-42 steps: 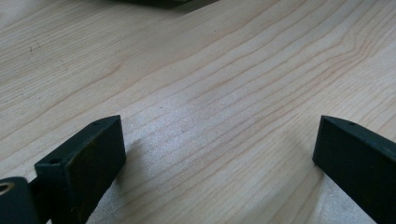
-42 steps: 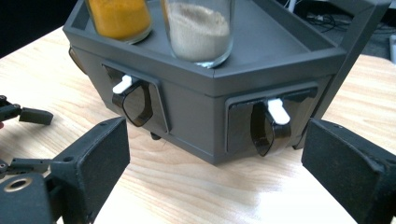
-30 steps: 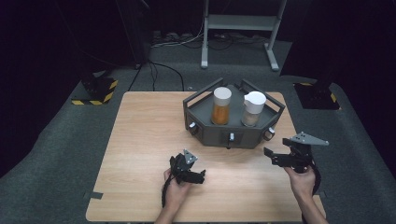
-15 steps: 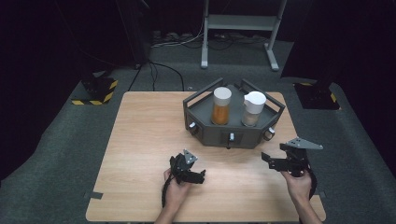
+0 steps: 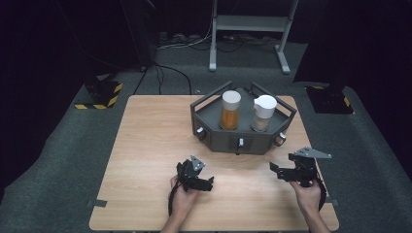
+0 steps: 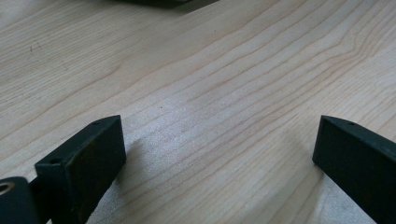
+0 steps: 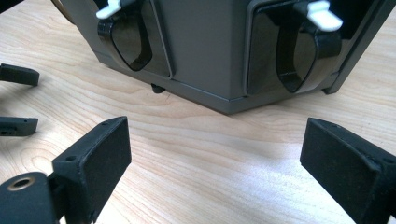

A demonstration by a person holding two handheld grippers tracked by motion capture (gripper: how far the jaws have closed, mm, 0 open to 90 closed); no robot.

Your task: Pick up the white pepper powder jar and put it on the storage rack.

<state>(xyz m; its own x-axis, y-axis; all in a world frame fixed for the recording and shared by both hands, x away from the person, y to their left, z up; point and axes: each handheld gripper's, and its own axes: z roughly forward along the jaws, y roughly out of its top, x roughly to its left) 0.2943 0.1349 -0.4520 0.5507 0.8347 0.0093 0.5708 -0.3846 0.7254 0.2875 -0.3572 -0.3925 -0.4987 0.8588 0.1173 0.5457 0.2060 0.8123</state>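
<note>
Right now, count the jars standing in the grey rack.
2: the orange-filled jar on the rack's left side, the white-lidded jar on its right. None seems hidden.

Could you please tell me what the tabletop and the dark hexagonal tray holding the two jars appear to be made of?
The light wooden tabletop looks like pale wood or wood veneer with a smooth matte finish: long grain lines run across it. The dark grey hexagonal tray looks like moulded plastic or painted metal, matte, with glossy black inset handles; which one is unclear.

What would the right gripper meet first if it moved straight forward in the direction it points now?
Probably the dark grey tray. The right gripper is open and faces the tray's front corner, with bare wooden table between them. Its exact contact point is hard to judge.
</note>
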